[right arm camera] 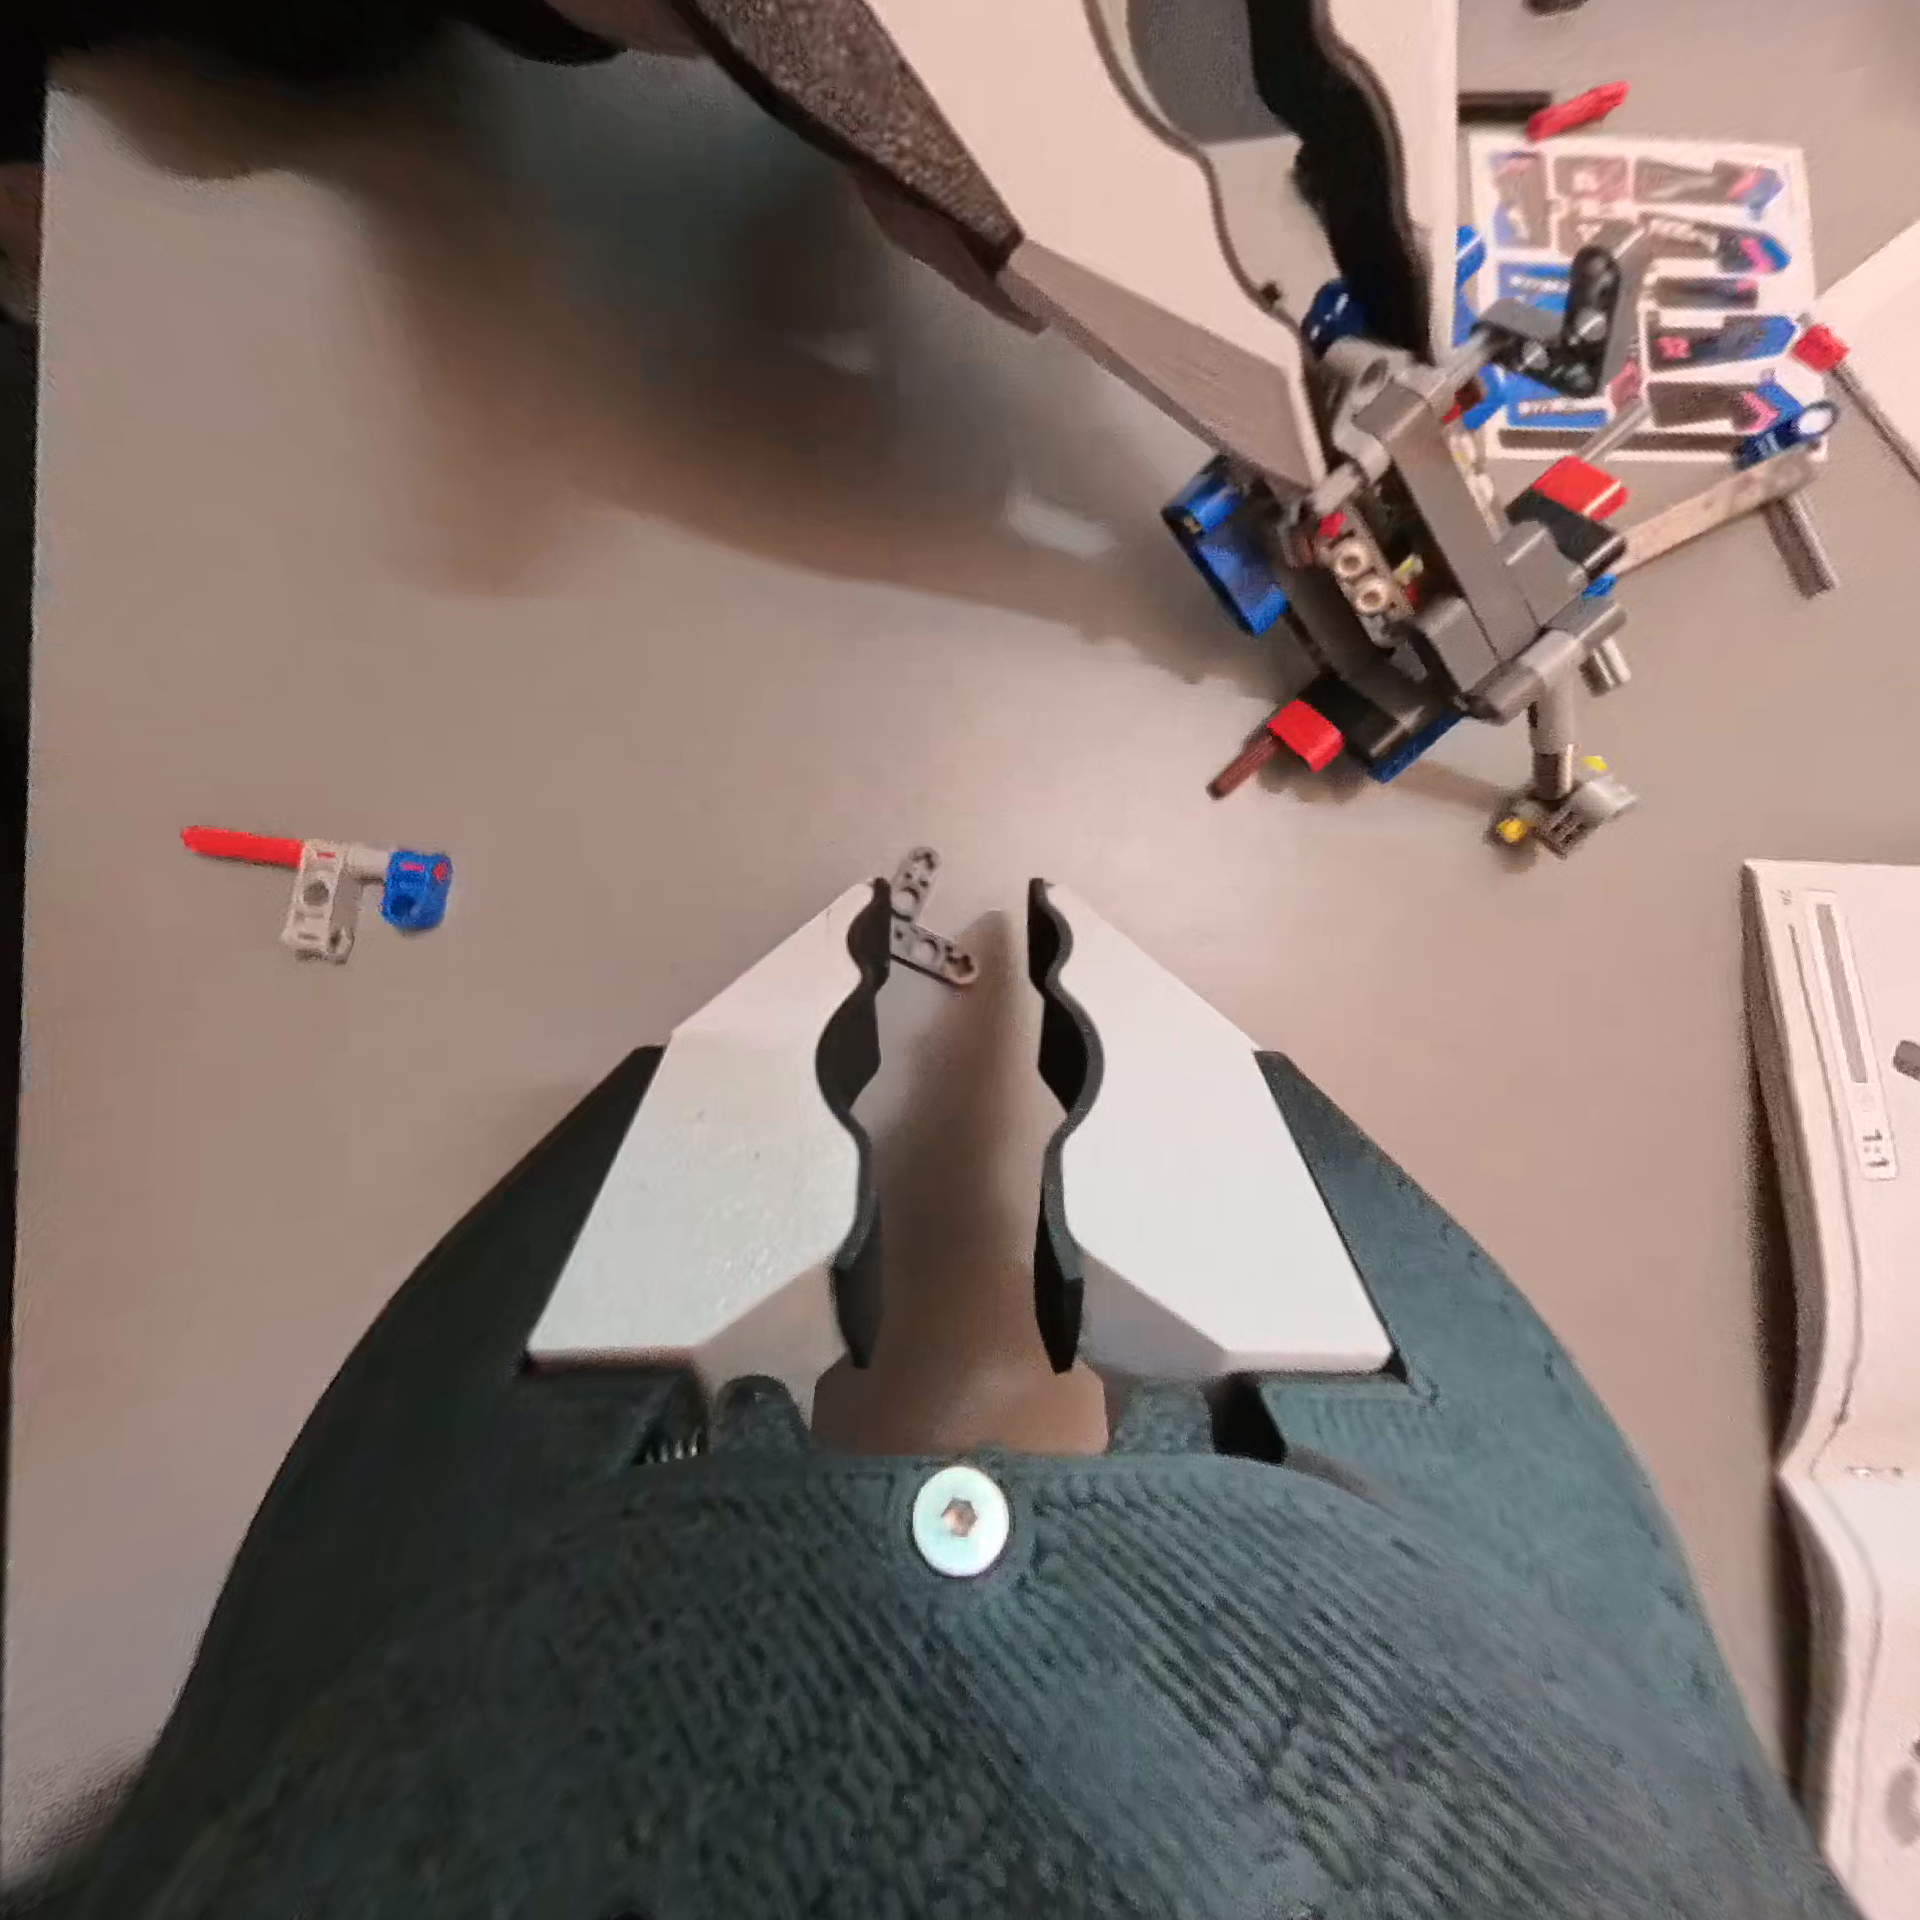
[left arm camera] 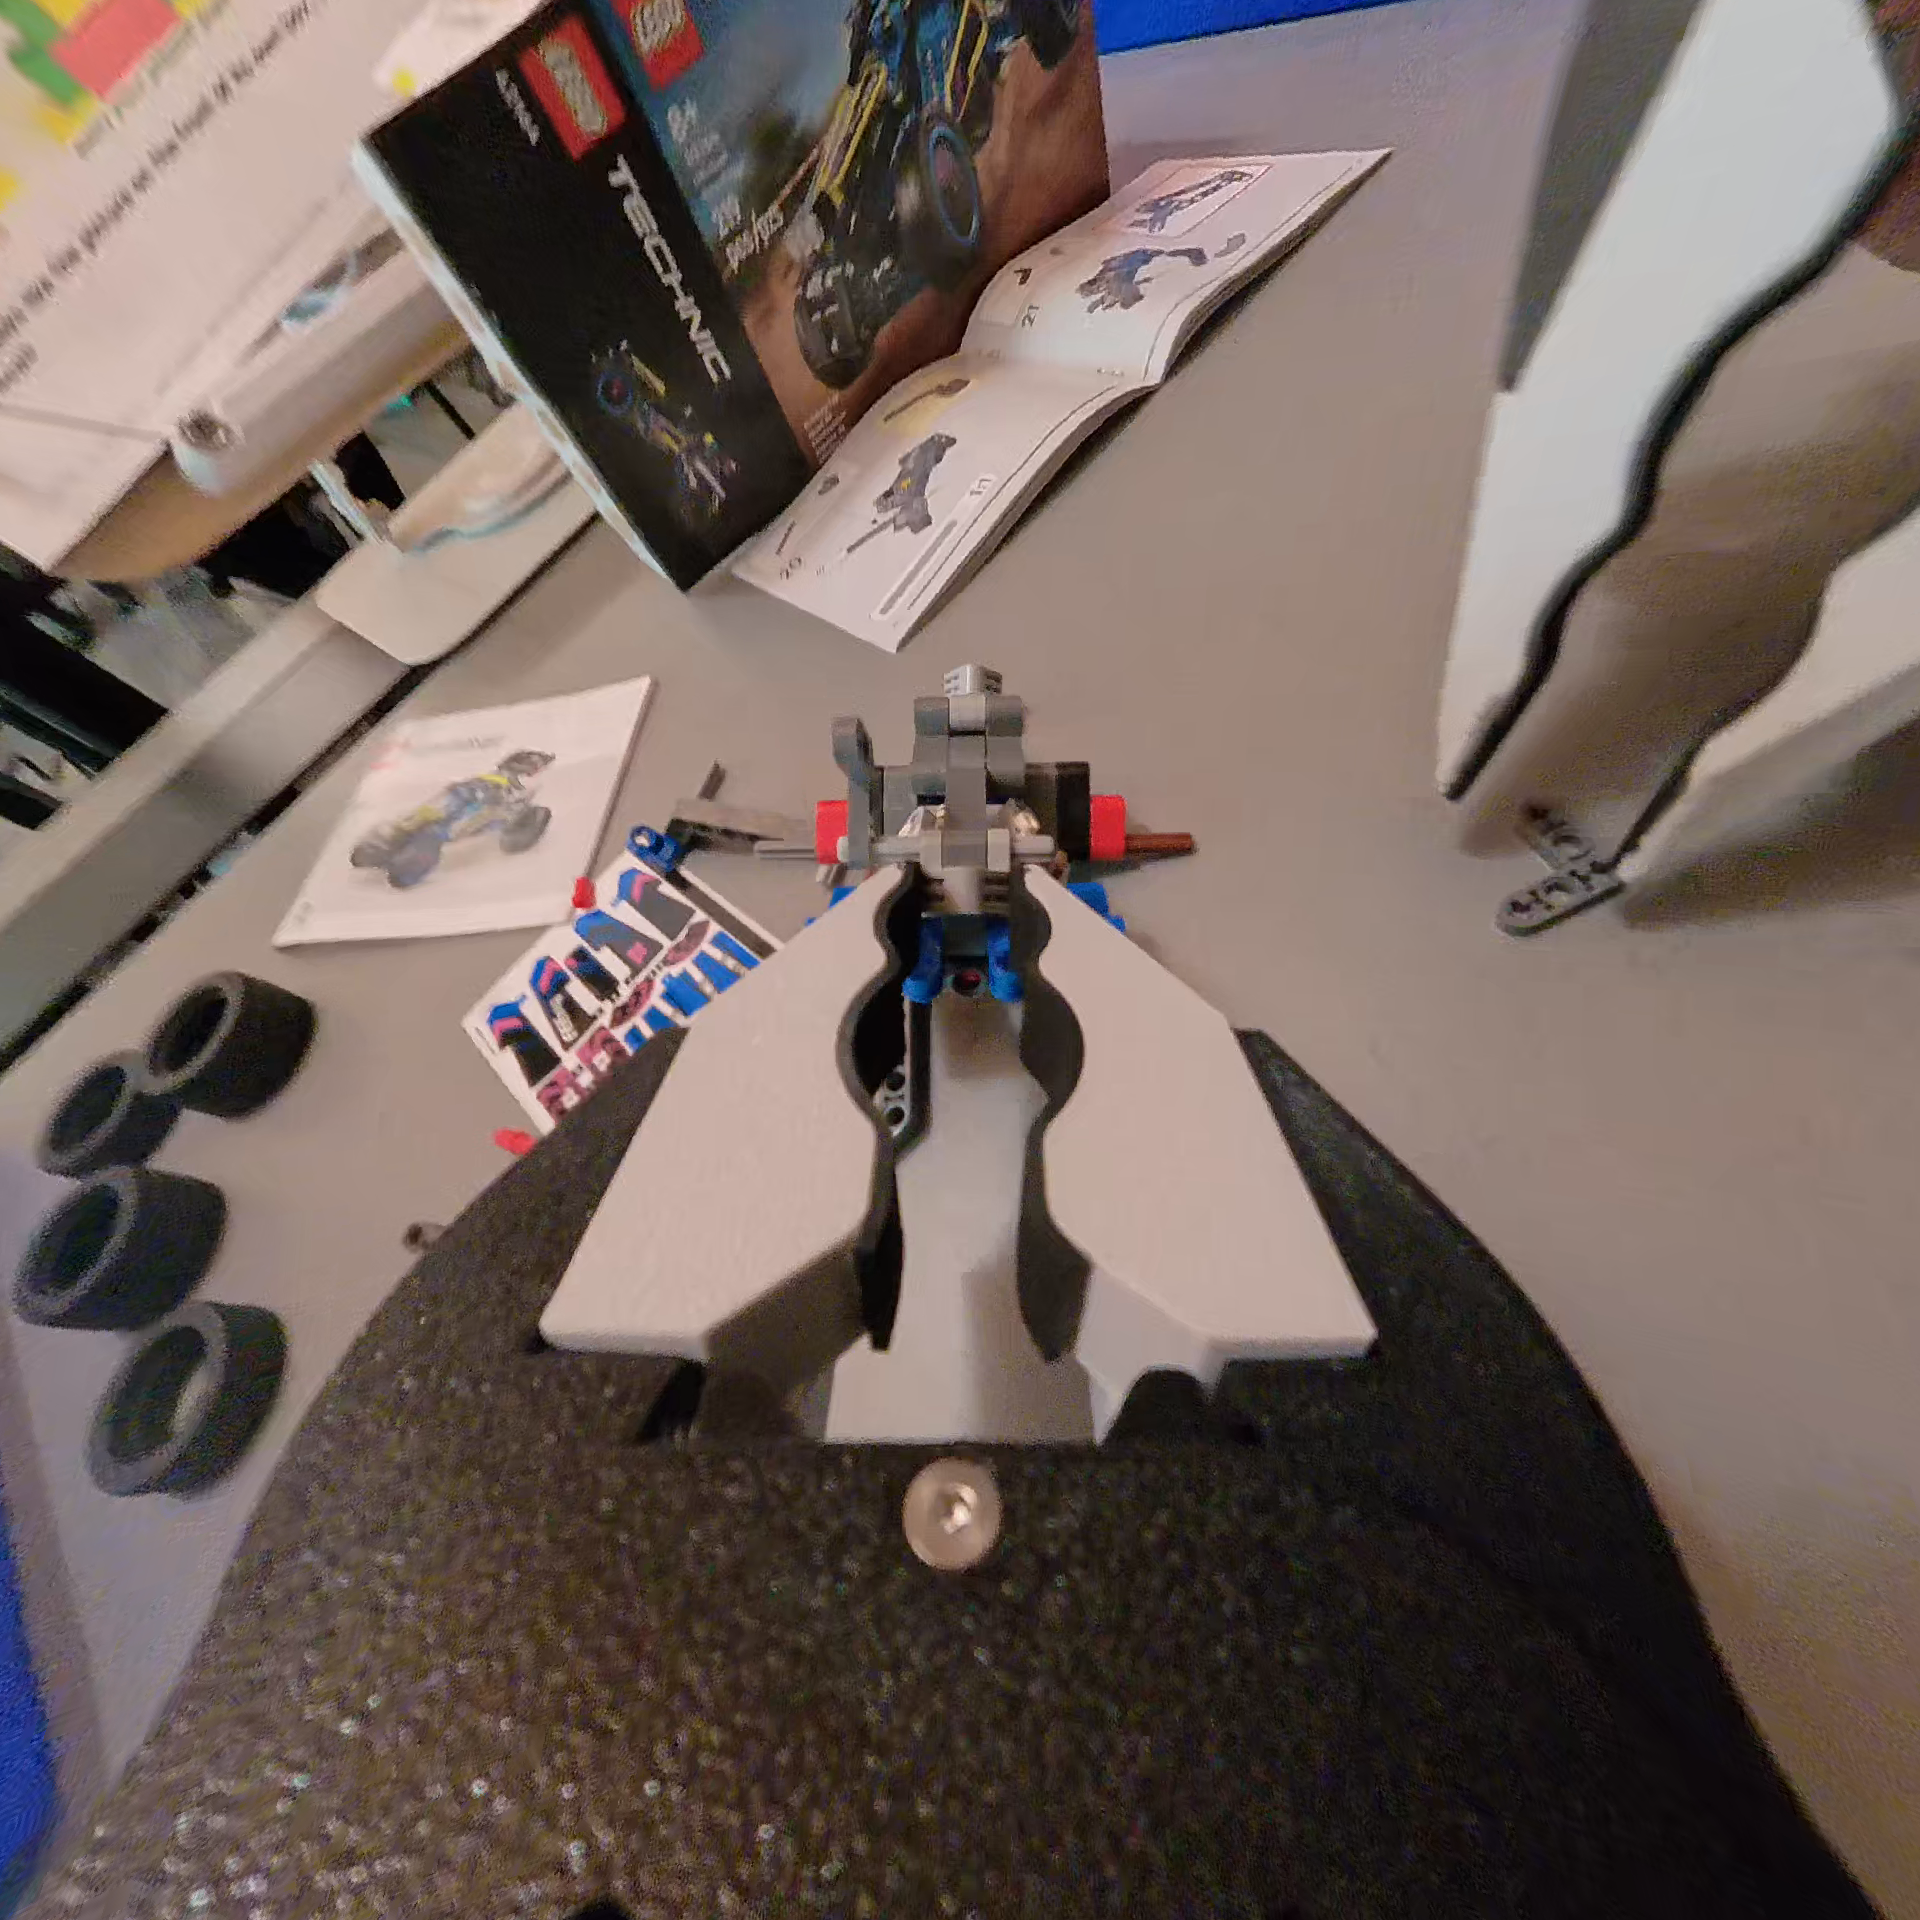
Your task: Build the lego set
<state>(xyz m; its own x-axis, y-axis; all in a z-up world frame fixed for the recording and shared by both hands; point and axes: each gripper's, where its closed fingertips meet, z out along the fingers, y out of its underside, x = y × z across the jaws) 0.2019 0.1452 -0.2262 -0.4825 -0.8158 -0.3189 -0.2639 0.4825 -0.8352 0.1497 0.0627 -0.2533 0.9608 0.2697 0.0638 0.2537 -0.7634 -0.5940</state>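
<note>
left wrist view: left gripper [left arm camera: 961,914] pinching the grey, blue and red brick assembly [left arm camera: 961,800] over the grey table [left arm camera: 1351,1039], pads pressing its sides. lying alongside: sticker sheet [left arm camera: 623,977], 4 black tyres [left arm camera: 156,1195], booklet [left arm camera: 468,810], box [left arm camera: 727,260].

right wrist view: right gripper [right arm camera: 956,904] hovering spread, holding nothing, a small grey l-shaped piece [right arm camera: 925,925] lying on the table beside its left fingertip [right arm camera: 852,914]. red-and-blue pin piece [right arm camera: 332,873] lying well apart.
</note>
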